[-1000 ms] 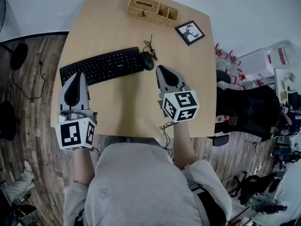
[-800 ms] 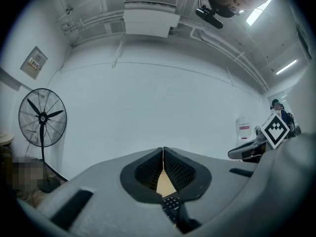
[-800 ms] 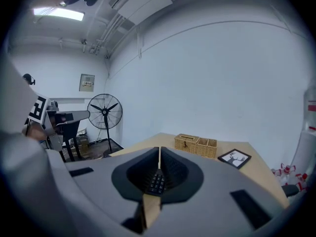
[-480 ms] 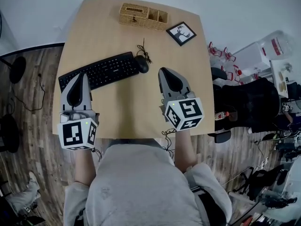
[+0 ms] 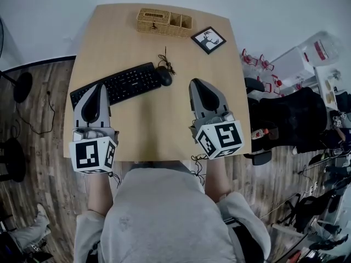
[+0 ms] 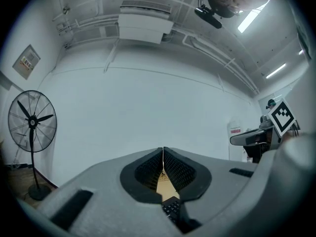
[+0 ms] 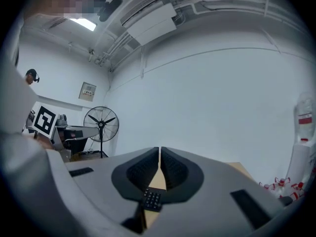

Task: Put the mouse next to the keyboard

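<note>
Left tool (image 5: 98,86) and right tool (image 5: 193,83), both shut and empty, are pulled back. Mouse (image 5: 164,76) is left ahead of right tool, just beside keyboard (image 5: 123,84). Placement judged done.

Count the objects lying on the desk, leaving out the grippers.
4: keyboard at left-centre, mouse at its right end, wicker basket at the far edge, framed picture right of the basket. The left gripper and right gripper could hide something small.

mouse (image 5: 164,76): just beside keyboard (image 5: 118,85), right end | basket (image 5: 164,22), framed picture (image 5: 208,39): far table (image 5: 159,125) edge
</note>
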{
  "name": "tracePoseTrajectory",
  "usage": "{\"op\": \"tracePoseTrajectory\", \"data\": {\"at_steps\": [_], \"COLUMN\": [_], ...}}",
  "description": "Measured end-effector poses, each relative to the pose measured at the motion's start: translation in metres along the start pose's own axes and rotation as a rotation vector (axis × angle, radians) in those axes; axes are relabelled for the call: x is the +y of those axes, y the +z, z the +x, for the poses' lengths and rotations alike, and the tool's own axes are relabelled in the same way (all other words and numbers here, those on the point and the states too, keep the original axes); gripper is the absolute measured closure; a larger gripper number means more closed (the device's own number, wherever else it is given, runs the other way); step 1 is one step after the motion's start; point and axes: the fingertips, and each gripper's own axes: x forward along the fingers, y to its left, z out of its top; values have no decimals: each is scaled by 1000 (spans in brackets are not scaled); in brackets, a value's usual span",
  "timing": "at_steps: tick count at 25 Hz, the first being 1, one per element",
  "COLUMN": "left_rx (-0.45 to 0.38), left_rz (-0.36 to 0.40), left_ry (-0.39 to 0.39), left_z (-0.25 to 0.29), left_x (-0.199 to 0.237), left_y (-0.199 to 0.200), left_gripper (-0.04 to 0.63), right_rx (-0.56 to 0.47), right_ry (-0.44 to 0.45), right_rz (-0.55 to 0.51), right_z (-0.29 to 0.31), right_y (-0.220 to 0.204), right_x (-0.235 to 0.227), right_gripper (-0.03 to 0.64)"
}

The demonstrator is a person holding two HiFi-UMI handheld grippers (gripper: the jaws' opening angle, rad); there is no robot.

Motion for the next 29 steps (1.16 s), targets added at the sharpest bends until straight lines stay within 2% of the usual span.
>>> {"op": "tracePoseTrajectory", "data": {"at_steps": [10,29], "left_rx": [-15,3], "left_rz": [4,1], "left_ry": [-20,-19], "left_z": [0,-2], "left_x": [-11,-25], "left_y": [8,4], "left_gripper": [584,584], "right_rx": [-76,-88], "right_ry": [-4,32], "right_rz": [-2,31], "right_z": [-15,-21], "right_y": [20,22], "right_x": [2,-1], "right_gripper": [600,600]}}
